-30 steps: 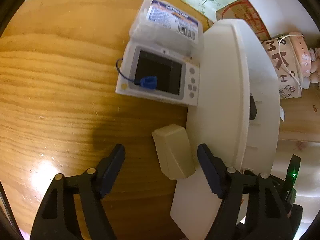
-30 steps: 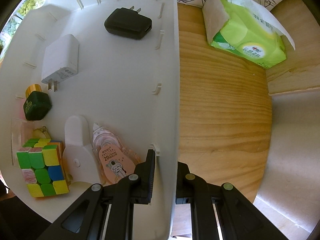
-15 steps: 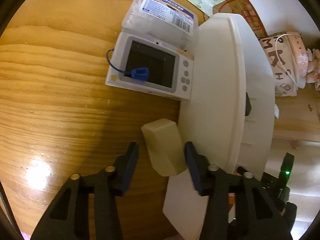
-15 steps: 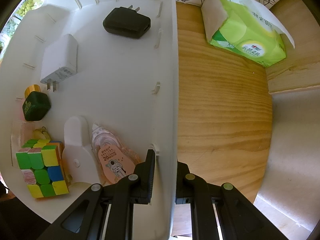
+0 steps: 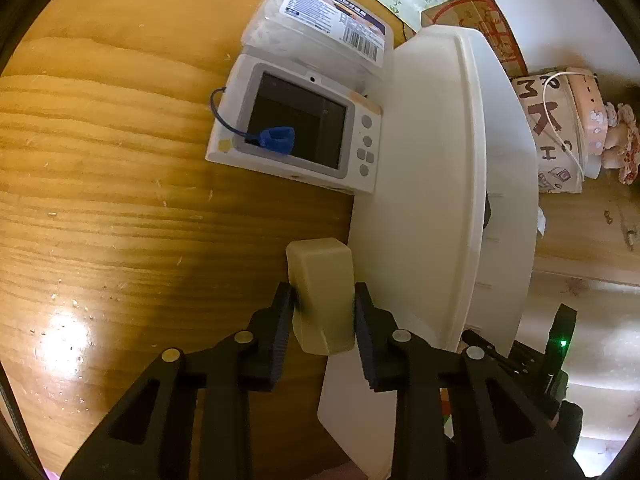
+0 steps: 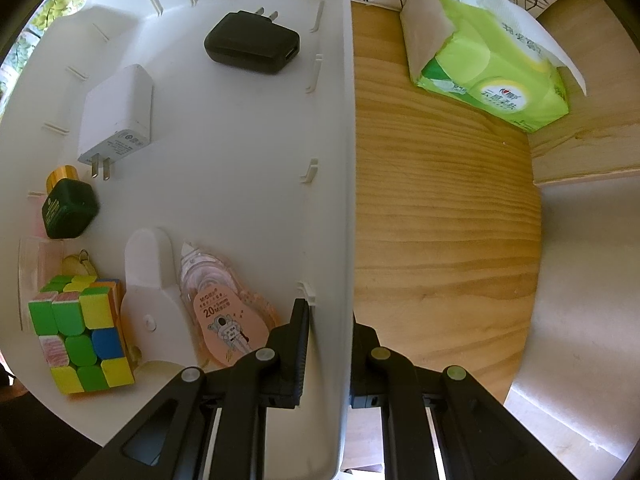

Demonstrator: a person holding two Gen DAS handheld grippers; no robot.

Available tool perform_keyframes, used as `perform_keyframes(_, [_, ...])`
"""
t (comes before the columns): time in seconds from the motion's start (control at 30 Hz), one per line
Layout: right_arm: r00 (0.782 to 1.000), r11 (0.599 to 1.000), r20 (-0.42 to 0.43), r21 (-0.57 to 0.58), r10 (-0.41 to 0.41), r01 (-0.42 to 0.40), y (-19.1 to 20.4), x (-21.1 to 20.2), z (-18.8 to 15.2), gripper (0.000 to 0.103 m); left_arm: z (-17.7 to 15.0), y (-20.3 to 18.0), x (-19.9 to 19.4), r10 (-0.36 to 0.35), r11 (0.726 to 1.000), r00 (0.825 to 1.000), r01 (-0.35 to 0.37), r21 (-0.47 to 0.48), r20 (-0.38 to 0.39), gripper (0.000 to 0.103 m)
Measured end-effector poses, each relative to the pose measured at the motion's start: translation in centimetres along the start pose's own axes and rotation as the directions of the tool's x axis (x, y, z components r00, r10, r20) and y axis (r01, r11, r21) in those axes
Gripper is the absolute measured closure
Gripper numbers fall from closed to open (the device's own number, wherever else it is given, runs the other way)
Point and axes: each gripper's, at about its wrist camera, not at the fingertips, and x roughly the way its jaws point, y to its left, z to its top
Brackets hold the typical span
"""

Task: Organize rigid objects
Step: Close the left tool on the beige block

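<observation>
In the left wrist view my left gripper (image 5: 322, 312) is shut on a cream rounded block (image 5: 322, 288) that lies on the wooden table beside the white bin (image 5: 436, 184). In the right wrist view my right gripper (image 6: 330, 344) is shut on the white bin's wall (image 6: 340, 200). Inside the bin lie a black charger (image 6: 252, 44), a white charger (image 6: 116, 114), a dark green bottle (image 6: 70, 208), a Rubik's cube (image 6: 78, 334), a white plastic piece (image 6: 150, 300) and a pink correction tape (image 6: 220, 312).
A white handheld device (image 5: 300, 132) with a blue cord and a clear labelled box (image 5: 320, 20) lie on the table against the bin's far side. A green tissue pack (image 6: 488, 52) lies right of the bin. A patterned box (image 5: 548, 132) stands beyond.
My left gripper moved forward around the cream block and its fingers closed from wide open onto it. My right gripper kept its hold on the bin wall.
</observation>
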Motion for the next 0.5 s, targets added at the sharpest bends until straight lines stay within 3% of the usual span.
perform_keyframes(0.5, [1.0,1.0,0.029,-0.011,-0.006,0.007,0.4,-0.7,-0.7,0.089,-1.4,0.5,-3.0,-0.003,1.0,0.997,0.004,-0.012,0.073,0.073])
